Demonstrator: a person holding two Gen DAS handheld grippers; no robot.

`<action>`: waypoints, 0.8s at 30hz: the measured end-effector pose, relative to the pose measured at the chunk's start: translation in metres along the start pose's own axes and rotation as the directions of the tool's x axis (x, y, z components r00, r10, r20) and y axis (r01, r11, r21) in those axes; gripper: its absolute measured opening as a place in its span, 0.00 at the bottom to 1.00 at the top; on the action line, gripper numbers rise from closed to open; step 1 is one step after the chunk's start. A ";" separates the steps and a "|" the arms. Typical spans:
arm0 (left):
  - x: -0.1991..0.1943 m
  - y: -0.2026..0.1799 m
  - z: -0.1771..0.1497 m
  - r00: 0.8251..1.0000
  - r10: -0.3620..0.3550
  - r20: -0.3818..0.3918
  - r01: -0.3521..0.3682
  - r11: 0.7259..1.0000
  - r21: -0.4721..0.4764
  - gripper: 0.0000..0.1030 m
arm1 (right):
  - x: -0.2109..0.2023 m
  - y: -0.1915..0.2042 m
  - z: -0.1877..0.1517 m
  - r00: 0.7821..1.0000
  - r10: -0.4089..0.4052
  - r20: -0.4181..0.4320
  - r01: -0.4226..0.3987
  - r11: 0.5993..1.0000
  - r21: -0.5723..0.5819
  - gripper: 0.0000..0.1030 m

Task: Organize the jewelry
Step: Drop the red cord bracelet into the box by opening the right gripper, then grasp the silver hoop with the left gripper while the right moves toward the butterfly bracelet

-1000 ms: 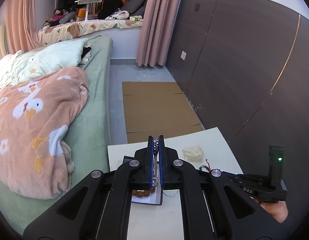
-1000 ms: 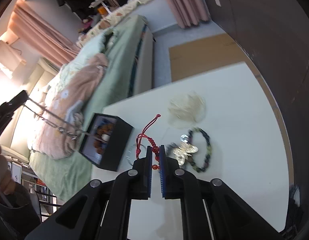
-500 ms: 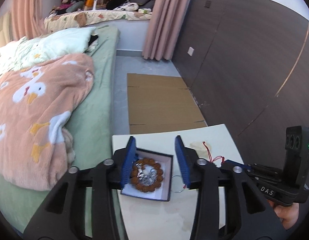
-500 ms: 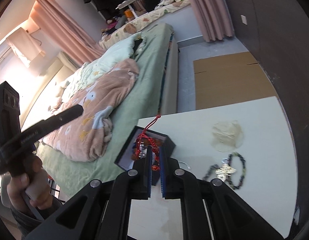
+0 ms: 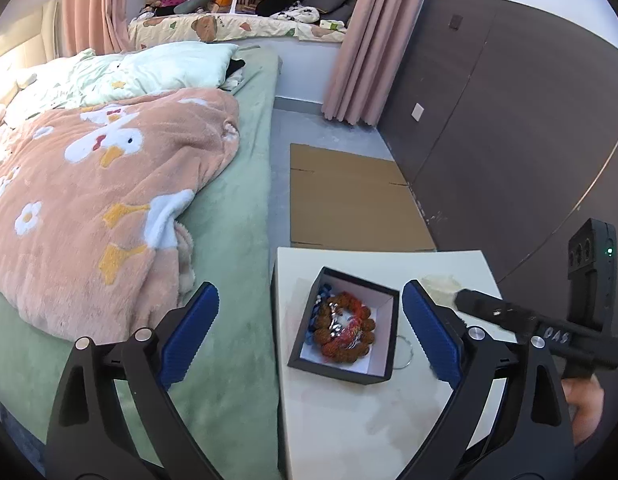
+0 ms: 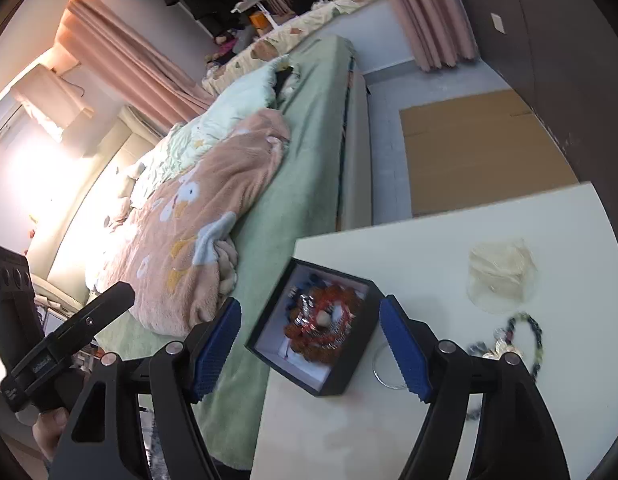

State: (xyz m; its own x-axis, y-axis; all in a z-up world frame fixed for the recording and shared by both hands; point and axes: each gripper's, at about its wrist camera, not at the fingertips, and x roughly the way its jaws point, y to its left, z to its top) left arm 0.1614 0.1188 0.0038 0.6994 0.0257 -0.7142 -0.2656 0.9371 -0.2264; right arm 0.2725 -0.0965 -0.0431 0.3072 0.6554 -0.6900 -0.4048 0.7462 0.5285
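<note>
A black jewelry box [image 5: 346, 326] with a white lining stands near the left edge of the white table [image 5: 373, 420]. In it lie a brown bead bracelet [image 5: 341, 332], a silver chain and a red cord bracelet [image 6: 329, 326]. My left gripper [image 5: 309, 336] is open and empty, held above the box. My right gripper [image 6: 311, 348] is open and empty, also above the box [image 6: 315, 338]. A dark bead bracelet with a butterfly charm [image 6: 517, 342] lies on the table to the right.
A small clear pouch [image 6: 501, 274] lies at the table's far right. A thin ring [image 6: 385, 364] lies beside the box. A bed with a pink blanket [image 5: 89, 208] is left of the table. Cardboard [image 5: 353, 200] lies on the floor beyond.
My left gripper opened and dropped the silver chain into the box. My right gripper carried the red cord bracelet over the box, opened and released it there.
</note>
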 end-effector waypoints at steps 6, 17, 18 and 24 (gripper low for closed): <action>0.005 -0.009 -0.012 0.999 -0.038 -0.012 0.038 0.999 -0.004 0.90 | -0.030 -0.037 -0.013 0.997 -0.066 0.033 0.065 0.997 0.045 0.73; 0.031 -0.061 -0.033 0.989 -0.119 -0.083 0.123 0.992 0.041 0.90 | -0.057 -0.088 -0.035 0.987 -0.158 0.034 0.155 0.984 0.094 0.73; 0.033 -0.065 -0.034 0.988 -0.124 -0.089 0.128 0.991 0.047 0.89 | -0.060 -0.092 -0.037 0.986 -0.162 0.033 0.158 0.982 0.098 0.73; 0.051 -0.090 -0.045 0.978 -0.146 -0.150 0.159 0.984 0.080 0.74 | -0.064 -0.111 -0.047 0.981 -0.193 0.023 0.188 0.973 0.135 0.73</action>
State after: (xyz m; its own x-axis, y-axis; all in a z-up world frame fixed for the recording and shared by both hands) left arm 0.1912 0.0200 -0.0417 0.6235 -0.1640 -0.7645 -0.0972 0.9539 -0.2839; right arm 0.2571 -0.2269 -0.0810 0.3995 0.5017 -0.7673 -0.2194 0.8650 0.4513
